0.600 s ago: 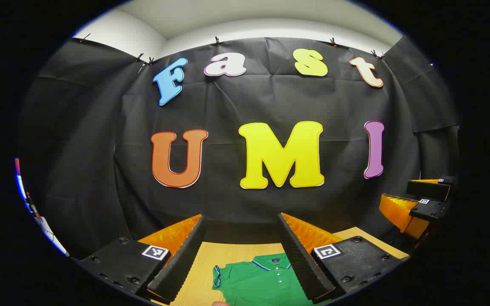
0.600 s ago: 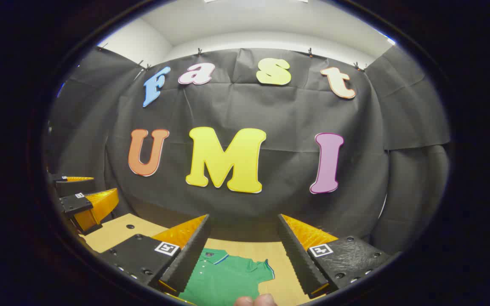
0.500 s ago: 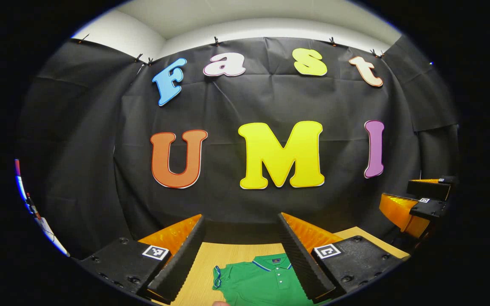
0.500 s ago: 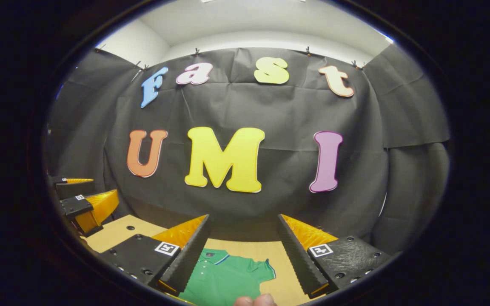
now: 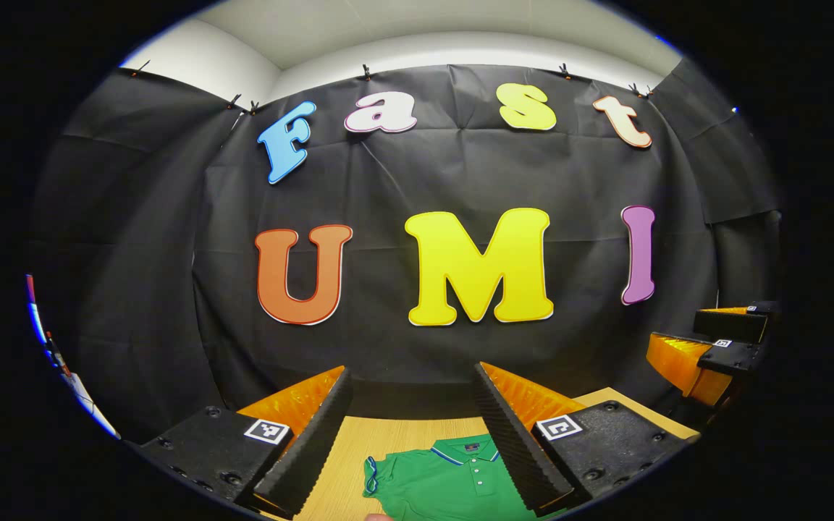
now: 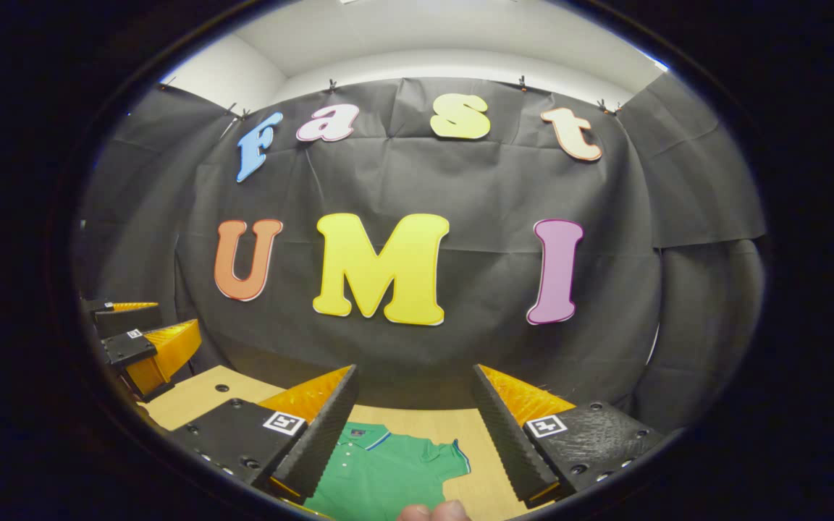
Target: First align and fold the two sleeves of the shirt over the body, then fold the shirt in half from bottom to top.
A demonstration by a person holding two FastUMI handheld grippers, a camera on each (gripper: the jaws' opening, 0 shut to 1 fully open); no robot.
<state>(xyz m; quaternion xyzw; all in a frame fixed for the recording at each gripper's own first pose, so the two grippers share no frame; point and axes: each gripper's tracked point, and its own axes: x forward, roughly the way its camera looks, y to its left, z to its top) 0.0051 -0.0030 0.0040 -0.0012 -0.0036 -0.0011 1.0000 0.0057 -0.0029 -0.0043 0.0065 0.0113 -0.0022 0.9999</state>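
A green polo shirt (image 5: pixel 446 479) with a blue-trimmed collar lies flat on the wooden table (image 5: pixel 366 441), collar toward the far wall. My left gripper (image 5: pixel 413 383) hangs open well above its left shoulder and sleeve. In the right gripper view the same shirt (image 6: pixel 381 470) shows its right sleeve spread out, and my right gripper (image 6: pixel 413 380) is open above it with nothing between the fingers. The right gripper (image 5: pixel 706 347) also appears far right in the left gripper view; the left gripper (image 6: pixel 138 340) appears far left in the right gripper view. The shirt's lower part is hidden.
The black cloth wall stands just behind the table's far edge (image 6: pixel 417 412). A small hole (image 6: pixel 222 387) marks the tabletop at left. Fingertips of a hand (image 6: pixel 431 511) peek in at the bottom of the right gripper view.
Both views have tilted down very slightly, showing a little more of the shirt. Neither gripper has changed its opening.
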